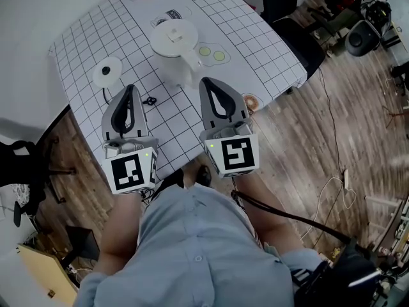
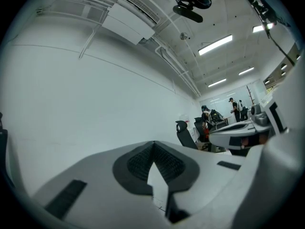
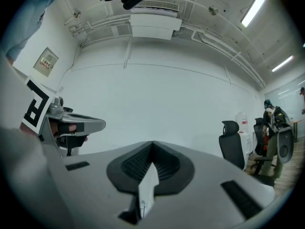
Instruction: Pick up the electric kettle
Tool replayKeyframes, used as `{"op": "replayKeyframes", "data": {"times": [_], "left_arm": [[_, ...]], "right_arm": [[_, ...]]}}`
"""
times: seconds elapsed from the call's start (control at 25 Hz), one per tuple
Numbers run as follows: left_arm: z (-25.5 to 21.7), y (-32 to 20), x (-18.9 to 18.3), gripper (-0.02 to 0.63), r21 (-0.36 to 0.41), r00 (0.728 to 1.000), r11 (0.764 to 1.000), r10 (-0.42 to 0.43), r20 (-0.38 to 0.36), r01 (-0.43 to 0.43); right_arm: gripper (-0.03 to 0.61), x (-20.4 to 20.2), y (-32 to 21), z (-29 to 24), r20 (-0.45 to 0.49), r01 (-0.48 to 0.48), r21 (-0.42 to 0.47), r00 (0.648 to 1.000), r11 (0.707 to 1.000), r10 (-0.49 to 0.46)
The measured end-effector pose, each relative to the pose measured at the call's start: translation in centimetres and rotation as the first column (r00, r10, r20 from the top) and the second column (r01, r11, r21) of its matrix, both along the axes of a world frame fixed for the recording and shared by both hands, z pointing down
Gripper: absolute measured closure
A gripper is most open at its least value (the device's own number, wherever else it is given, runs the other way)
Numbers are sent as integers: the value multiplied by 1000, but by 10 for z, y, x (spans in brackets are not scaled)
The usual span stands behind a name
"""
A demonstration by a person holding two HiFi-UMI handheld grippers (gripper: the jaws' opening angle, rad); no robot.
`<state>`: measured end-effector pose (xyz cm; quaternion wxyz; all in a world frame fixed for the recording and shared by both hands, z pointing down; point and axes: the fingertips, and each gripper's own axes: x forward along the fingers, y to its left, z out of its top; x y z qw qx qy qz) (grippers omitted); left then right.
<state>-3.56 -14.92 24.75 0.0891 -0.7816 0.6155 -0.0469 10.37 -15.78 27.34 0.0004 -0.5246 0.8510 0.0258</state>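
Kettle [image 1: 174,42] stands on the table [image 1: 255,50], just beyond both grippers. Left gripper [image 1: 130,94] and right gripper [image 1: 208,85] are closed and empty. Advancing without opening would probably shove or tip it rather than grip it.

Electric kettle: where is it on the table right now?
In the head view the electric kettle stands on the table just beyond the right tongs; its round base lies apart to its left, ahead of the left tongs.
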Motion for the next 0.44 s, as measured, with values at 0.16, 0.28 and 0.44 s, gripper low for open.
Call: {"op": "replayKeyframes", "data": {"times": [0.16, 0.28, 0.44], "left_arm": [[1, 0, -1, 614, -2, 1000, 1000, 0, 1, 0], [0, -1, -1, 614, -1, 1000, 1000, 3, 4, -3], [0, -2, -2, 614, 1, 1000, 1000, 5, 5, -5]], "right_arm": [[578, 0, -1, 1, -1, -7, -13, 1000, 1000, 7], [578, -2, -3, -8, 23, -7, 33, 1000, 999, 6], [578, -5, -6, -16, 47, -6, 79, 999, 997, 2]]}}
